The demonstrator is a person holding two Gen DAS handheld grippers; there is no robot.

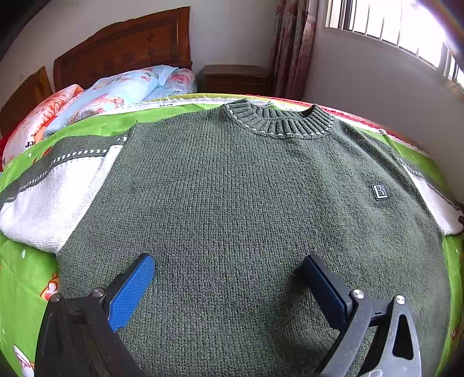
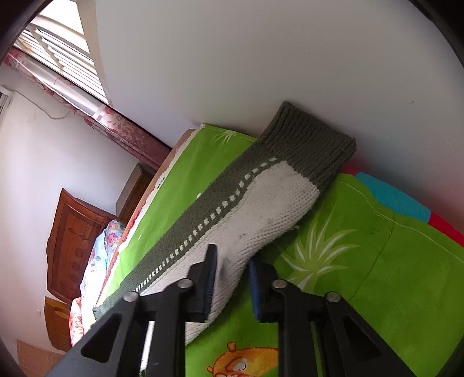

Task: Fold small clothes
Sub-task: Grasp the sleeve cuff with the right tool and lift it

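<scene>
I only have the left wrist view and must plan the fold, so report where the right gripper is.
Observer: The right gripper is at the sweater's sleeve, fingers either side of its white edge.
Operator: State whether it's clamped.
Observer: Cannot tell; a narrow gap shows between the fingers.
Operator: Describe the cuff.
Observer: The ribbed green cuff lies up at the white wall.

White walls [image 1: 237, 32] are seen all around; a carved wooden headboard [image 1: 124, 49] is placed at eleven o'clock; a dark nightstand [image 1: 236, 79] stands at twelve; daylight is admitted through a barred window [image 1: 385, 26] beside floral curtains [image 1: 293, 43].
</scene>
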